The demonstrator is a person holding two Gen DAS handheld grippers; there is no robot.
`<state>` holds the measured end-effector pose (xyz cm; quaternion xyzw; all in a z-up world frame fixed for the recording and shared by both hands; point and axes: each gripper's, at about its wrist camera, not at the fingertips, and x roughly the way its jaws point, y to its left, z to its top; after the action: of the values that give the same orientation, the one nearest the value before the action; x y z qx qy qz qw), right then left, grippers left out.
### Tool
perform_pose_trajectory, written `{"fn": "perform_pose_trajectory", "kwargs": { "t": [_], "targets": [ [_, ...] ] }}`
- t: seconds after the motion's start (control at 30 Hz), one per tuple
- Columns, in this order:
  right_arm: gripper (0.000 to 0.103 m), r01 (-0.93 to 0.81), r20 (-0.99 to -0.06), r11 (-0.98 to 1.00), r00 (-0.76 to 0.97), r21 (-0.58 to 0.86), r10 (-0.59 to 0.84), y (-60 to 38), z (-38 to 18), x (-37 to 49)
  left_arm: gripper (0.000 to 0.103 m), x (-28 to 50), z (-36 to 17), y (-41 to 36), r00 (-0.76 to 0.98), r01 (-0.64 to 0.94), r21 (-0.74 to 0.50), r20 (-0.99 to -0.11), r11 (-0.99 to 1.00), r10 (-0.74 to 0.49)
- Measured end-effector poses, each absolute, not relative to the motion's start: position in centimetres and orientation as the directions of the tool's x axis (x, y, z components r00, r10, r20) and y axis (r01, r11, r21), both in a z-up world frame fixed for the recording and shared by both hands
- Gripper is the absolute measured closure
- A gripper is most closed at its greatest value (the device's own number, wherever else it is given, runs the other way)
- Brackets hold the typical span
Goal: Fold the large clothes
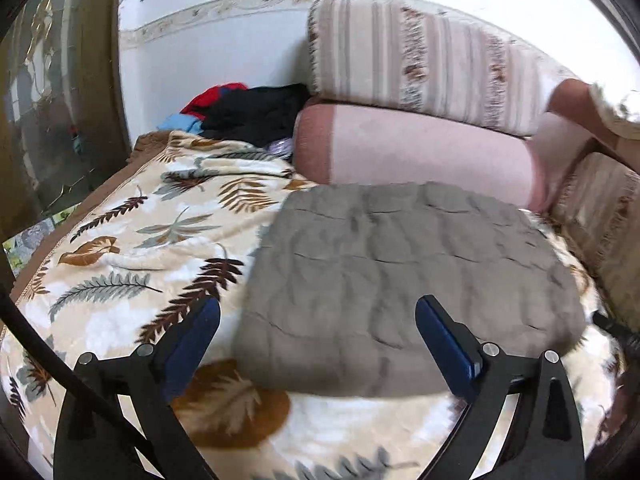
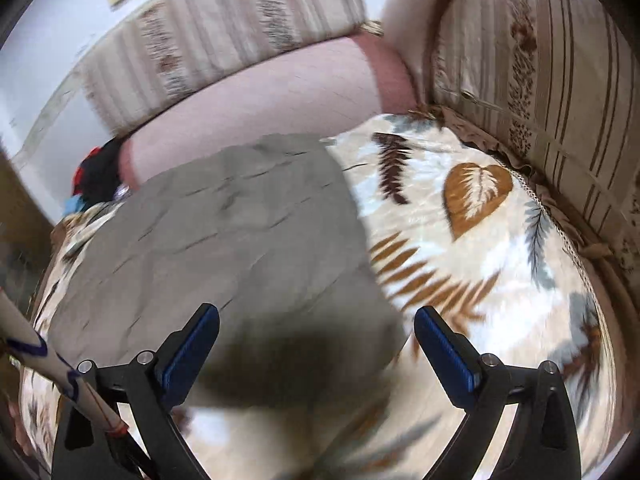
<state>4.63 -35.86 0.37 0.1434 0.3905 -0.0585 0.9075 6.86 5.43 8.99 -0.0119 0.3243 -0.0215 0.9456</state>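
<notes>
A grey garment (image 1: 400, 280) lies folded into a flat rectangle on the leaf-patterned blanket (image 1: 132, 248). My left gripper (image 1: 318, 332) is open and empty, hovering just above the garment's near edge, its left finger over the blanket. The garment also shows in the right wrist view (image 2: 240, 248), spread ahead and to the left. My right gripper (image 2: 316, 340) is open and empty above the garment's near right corner, casting a dark shadow on it. The blanket (image 2: 480, 264) shows to its right.
A pink bolster (image 1: 412, 156) and striped cushions (image 1: 424, 60) line the back; another striped cushion (image 2: 540, 92) stands at the right. A pile of black, red and blue clothes (image 1: 248, 112) sits at the back left by the wall. A dark cabinet (image 1: 52, 100) stands left.
</notes>
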Motion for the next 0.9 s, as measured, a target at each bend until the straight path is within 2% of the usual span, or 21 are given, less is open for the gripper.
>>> {"fn": "perform_pose_trajectory", "kwargs": {
  "t": [0.17,0.3,0.37,0.57,0.9],
  "targets": [
    [0.002,0.158,-0.697,0.978,0.717,0.136,-0.019,-29.5,0.8,1.8,0.005,2.5,10.5,3.3,0.821,0.046,-0.007,-0.569,0.999,-0.042],
    [0.002,0.111,-0.705,0.986,0.709,0.126,0.01,-27.1,0.5,0.0,0.005,0.6,9.6,3.0,0.773,0.072,-0.146,-0.617,0.987,-0.148],
    [0.002,0.107,-0.709,0.987,0.705,0.122,0.011,-26.6,0.2,-0.8,0.005,0.1,8.8,2.5,0.742,0.081,-0.176,-0.647,0.981,-0.178],
    [0.002,0.122,-0.724,0.991,0.688,0.056,-0.043,-25.9,-0.8,-2.4,0.005,-1.1,6.4,0.0,0.71,0.089,-0.069,-0.696,0.994,-0.112],
    [0.002,0.161,-0.748,0.987,0.657,0.02,-0.092,-26.2,-1.7,-2.4,0.005,-1.5,5.8,-0.8,0.698,0.095,-0.03,-0.711,0.995,-0.088]
  ]
}}
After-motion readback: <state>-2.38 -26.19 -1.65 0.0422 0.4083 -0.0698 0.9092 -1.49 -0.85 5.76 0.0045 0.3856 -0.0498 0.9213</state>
